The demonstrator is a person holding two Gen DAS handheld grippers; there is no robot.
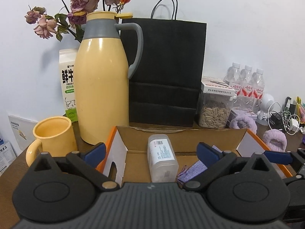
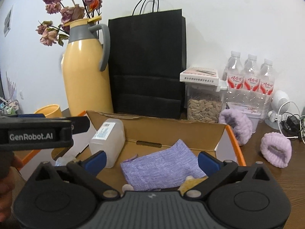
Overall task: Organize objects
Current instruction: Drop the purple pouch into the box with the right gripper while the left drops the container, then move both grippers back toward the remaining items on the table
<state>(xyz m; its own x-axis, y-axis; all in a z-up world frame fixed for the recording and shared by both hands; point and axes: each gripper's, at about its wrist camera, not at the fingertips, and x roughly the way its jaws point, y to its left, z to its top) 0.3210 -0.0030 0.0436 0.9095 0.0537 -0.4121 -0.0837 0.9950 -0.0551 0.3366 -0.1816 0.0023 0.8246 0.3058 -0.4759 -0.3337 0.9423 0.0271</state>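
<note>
An open cardboard box (image 1: 181, 133) with orange outer sides stands on the brown table. Inside it lies a translucent plastic container (image 1: 162, 158) with a white label, and to its right a purple knitted pouch (image 1: 192, 169). My left gripper (image 1: 152, 151) hangs open over the container, its blue pads well clear of both sides. In the right wrist view the box (image 2: 171, 126) holds the container (image 2: 108, 139) at the left and the pouch (image 2: 162, 168) in the middle. My right gripper (image 2: 152, 159) is open above the pouch, touching nothing. The left gripper's body (image 2: 38, 133) shows at the left.
Behind the box stand a yellow thermos jug (image 1: 103, 76), a yellow mug (image 1: 53, 137), a milk carton (image 1: 68, 84), dried roses (image 1: 80, 3), a black paper bag (image 1: 165, 72), a jar of seeds (image 1: 215, 110) and water bottles (image 1: 247, 84). Two purple fluffy bands (image 2: 276, 148) and cables (image 1: 286, 122) lie at the right.
</note>
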